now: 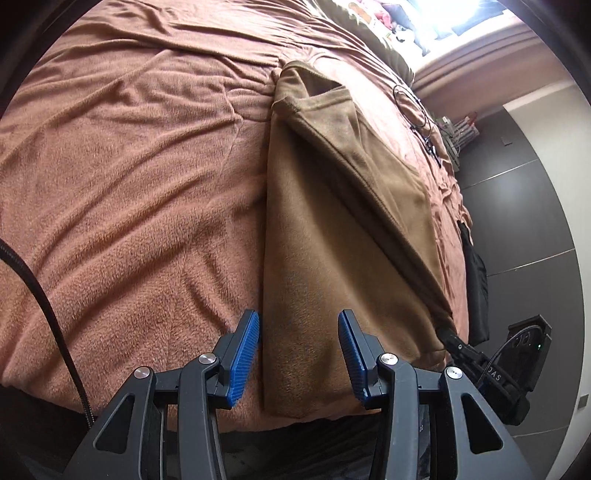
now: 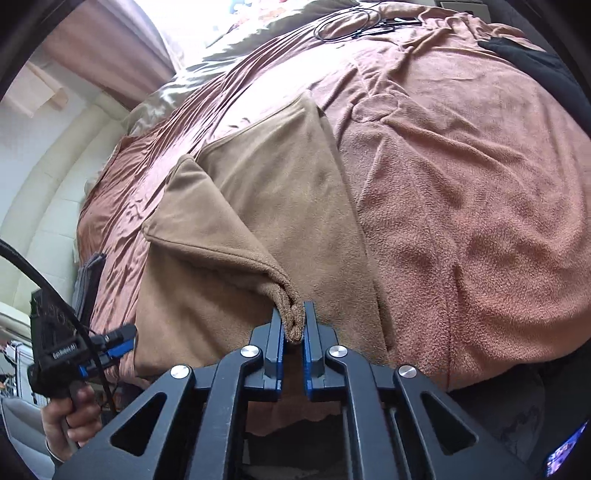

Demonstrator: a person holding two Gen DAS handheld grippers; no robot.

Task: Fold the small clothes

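Right gripper (image 2: 294, 325) jaws pinch bunched corner of brown cloth (image 2: 258, 206); left gripper (image 1: 298, 347) jaws wide, holding nothing. Cloth may slip out, fold goes crooked on bed (image 1: 129, 184).

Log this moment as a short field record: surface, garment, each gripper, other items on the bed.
surface: bed covered by a rust-pink fleece blanket
garment: tan fleece garment, lying partly folded on the blanket, one layer turned diagonally over another
left gripper: left gripper open, jaws spread on either side of the garment's near edge, nothing held
right gripper: right gripper shut on a bunched hem of the garment
other items: thin black cable coiled at the far side of the bed; black fabric at the blanket's edge
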